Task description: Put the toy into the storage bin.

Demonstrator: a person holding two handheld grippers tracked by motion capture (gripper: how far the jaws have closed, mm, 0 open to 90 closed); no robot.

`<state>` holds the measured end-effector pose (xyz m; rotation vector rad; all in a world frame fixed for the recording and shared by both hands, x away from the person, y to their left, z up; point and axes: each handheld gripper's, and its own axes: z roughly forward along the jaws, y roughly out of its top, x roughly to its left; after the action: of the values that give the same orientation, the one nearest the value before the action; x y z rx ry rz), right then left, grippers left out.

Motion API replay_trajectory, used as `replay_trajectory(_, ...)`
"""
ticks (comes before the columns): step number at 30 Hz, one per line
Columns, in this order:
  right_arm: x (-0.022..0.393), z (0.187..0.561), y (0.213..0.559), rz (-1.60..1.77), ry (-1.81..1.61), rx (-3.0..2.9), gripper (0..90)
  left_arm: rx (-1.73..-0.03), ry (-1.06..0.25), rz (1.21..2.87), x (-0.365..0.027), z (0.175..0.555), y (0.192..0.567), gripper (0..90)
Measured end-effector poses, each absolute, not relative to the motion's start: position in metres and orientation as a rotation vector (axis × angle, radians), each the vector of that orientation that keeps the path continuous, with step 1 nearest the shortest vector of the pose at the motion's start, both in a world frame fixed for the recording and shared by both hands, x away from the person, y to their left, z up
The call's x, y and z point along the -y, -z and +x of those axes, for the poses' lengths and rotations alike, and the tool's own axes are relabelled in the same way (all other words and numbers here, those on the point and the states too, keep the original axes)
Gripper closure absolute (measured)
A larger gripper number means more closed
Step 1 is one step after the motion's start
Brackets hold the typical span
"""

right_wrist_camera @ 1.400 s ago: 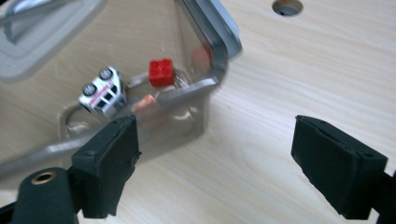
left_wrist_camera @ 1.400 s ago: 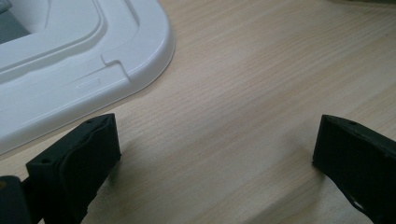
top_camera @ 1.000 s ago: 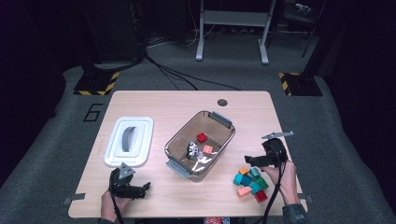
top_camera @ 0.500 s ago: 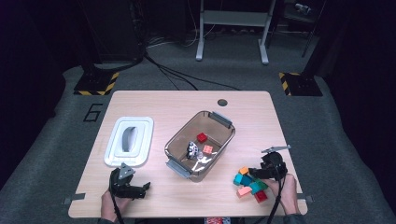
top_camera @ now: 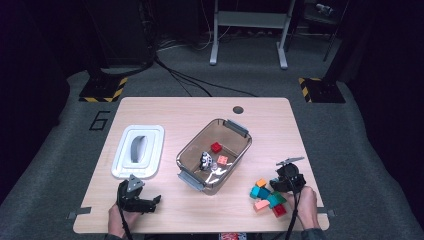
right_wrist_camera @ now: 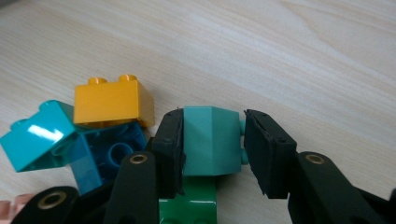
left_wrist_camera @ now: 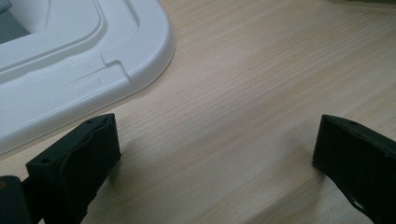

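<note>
My right gripper (right_wrist_camera: 212, 119) is low over a pile of bricks at the table's front right, also seen from above as the right gripper (top_camera: 278, 190). Its jaws have just been closing, and the pads now press a sea-green brick (right_wrist_camera: 210, 140) from both sides. Beside it lie an orange brick (right_wrist_camera: 114, 100), a turquoise brick (right_wrist_camera: 39, 135) and a blue brick (right_wrist_camera: 116, 149), with a darker green brick (right_wrist_camera: 187, 205) underneath. My left gripper (top_camera: 154, 202) rests on the table at the front left, and in its own view the left gripper (left_wrist_camera: 215, 140) stands open over bare wood.
A clear brown bin (top_camera: 241, 128) sits mid-table, holding a red brick (top_camera: 216, 147), an orange-red brick (top_camera: 222, 160) and a small black-and-white piece (top_camera: 205, 160). Its white lid (top_camera: 150, 137) lies left of it, close to the left gripper. A pink brick (top_camera: 261, 204) and a red brick (top_camera: 280, 210) lie in the pile.
My right gripper has come down from above the table onto the brick pile and its jaws have closed around the sea-green brick. The left gripper has stayed put.
</note>
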<state>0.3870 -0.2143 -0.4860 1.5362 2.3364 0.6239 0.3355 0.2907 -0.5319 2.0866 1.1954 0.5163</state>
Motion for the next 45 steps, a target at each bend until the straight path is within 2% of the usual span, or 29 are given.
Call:
replay_trajectory(8,0.212,0.389,0.489,1.513,-0.587,-2.332,62.6,-1.196,-0.516,2.086,-0.291,0.335,0.532,0.5)
replay_trajectory(14,0.218,0.388,0.481,1.548,-0.684,-2.286,68.1,-1.194,-0.516,2.085,-0.291,0.336,0.532,0.5)
replay_trajectory(30,0.222,0.394,0.479,1.581,-0.768,-2.273,68.3,-1.194,-0.519,2.086,-0.291,0.336,0.532,0.5)
replay_trajectory(45,0.223,0.401,0.452,1.565,-0.929,-2.222,68.3,-1.194,-0.519,2.086,-0.291,0.336,0.532,0.5)
